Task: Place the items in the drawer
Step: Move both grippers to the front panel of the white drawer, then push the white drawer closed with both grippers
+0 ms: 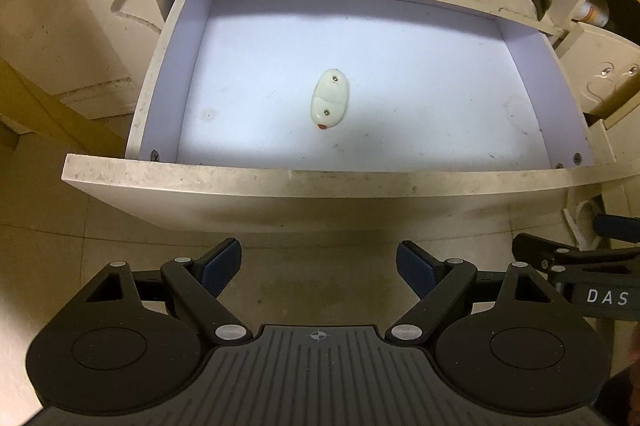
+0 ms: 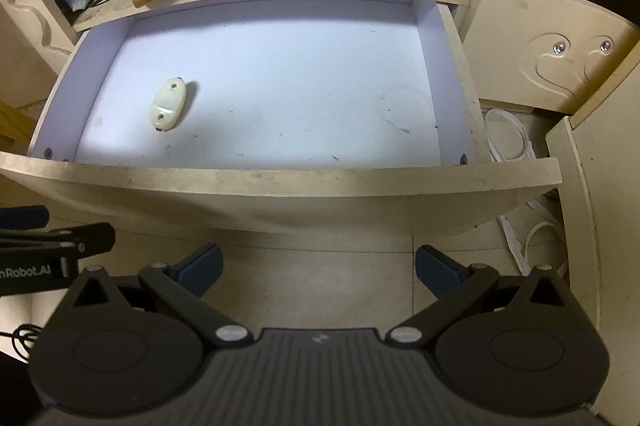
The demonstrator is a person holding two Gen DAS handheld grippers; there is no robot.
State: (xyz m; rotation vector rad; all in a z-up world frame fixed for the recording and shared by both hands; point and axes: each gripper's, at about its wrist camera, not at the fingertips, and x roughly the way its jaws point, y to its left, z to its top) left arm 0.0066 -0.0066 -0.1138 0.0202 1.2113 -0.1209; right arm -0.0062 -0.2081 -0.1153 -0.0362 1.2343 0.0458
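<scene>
Inside open drawer, white oval switch lies alone; left tongs, right tongs spread, holding nothing

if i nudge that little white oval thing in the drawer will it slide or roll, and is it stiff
The white oval piece looks like hard moulded plastic with two screws, so probably stiff and light. Its rounded top suggests it lies on a flat base, so it would more likely slide than roll. The drawer floor looks smooth, so a nudge may send it skidding.
</scene>
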